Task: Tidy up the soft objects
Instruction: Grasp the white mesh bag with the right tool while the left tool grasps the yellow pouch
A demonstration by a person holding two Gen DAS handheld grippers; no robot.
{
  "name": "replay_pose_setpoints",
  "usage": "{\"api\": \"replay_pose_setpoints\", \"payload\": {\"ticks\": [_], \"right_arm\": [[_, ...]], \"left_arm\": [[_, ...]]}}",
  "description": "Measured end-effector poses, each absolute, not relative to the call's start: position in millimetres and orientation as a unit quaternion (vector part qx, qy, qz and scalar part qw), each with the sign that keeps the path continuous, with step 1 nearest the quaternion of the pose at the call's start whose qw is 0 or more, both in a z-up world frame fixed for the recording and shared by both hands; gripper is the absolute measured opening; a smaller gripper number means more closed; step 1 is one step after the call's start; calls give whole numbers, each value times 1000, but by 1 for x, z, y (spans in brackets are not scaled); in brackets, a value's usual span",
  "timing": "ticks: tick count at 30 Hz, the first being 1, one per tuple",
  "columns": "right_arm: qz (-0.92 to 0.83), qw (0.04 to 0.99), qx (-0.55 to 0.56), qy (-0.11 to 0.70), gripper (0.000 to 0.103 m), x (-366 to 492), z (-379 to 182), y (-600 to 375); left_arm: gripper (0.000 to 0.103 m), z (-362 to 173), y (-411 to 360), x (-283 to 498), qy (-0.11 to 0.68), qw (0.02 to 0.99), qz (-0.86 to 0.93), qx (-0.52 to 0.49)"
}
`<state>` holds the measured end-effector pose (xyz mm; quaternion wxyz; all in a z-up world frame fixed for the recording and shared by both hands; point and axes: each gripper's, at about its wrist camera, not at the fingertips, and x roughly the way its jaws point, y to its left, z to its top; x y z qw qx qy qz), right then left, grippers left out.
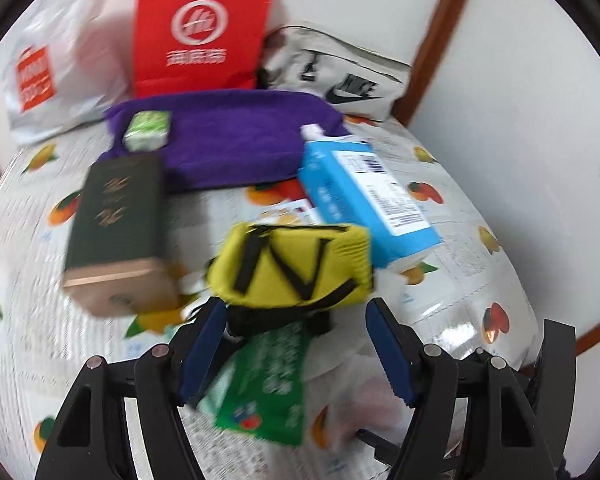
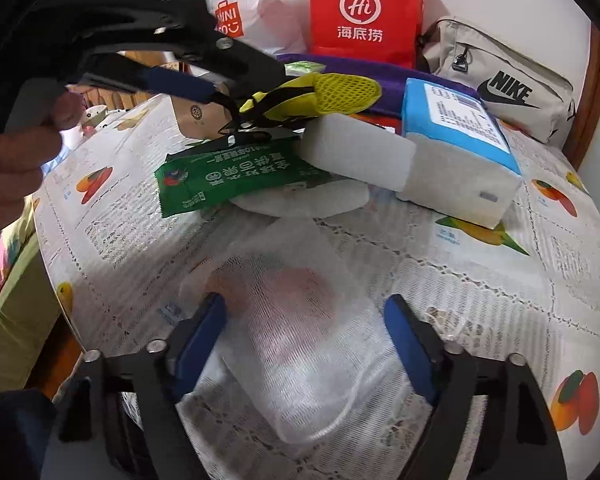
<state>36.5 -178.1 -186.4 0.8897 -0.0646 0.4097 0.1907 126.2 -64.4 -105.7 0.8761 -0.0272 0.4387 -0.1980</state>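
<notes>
One mesh pouch (image 2: 300, 320), two tissue packs (image 2: 456, 152)

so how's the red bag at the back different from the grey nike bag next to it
The red bag stands upright against the wall; the grey Nike bag lies low on its side. The red one is stiff and flat-faced with a white round logo; the grey one is soft, zipped, with a black logo. Both sit behind the purple towel at the table's back edge.

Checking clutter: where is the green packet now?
Right wrist view, left of centre: green packet lies on the tablecloth, below the yellow pouch, beside the white block.
</notes>
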Motion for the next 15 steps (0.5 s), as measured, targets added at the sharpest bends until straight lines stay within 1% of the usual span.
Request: {"api": "replay_pose_setpoints", "payload": {"ticks": [1, 3, 4, 6, 7, 9, 11, 13, 14, 15], "right_arm": [[190, 890, -64, 409, 71, 37, -186, -181], [189, 891, -60, 409, 61, 37, -185, -187], [188, 891, -60, 409, 58, 38, -184, -189], [187, 891, -58, 410, 45, 39, -183, -194], [184, 891, -55, 411, 41, 41, -183, -199], [183, 891, -49, 413, 28, 44, -182, -204], [179, 891, -42, 414, 23, 47, -182, -213], [173, 894, -32, 413, 20, 51, -183, -222], [169, 895, -27, 412, 17, 51, -183, -225], [163, 896, -19, 412, 16, 53, -183, -230]], "left_arm": [[71, -105, -70, 129, 439, 876, -200, -24], [71, -107, -81, 136, 440, 874, -206, -18], [71, -108, -84, 139, 442, 873, -208, -17], [71, -114, -91, 146, 448, 870, -207, -15], [71, -118, -95, 149, 452, 869, -204, -14], [71, -125, -99, 154, 454, 868, -198, -9], [71, -128, -102, 157, 451, 870, -198, -7], [70, -129, -102, 158, 446, 872, -199, -9], [62, -130, -102, 158, 444, 873, -202, -11], [52, -130, -101, 158, 442, 871, -212, -14]]}}
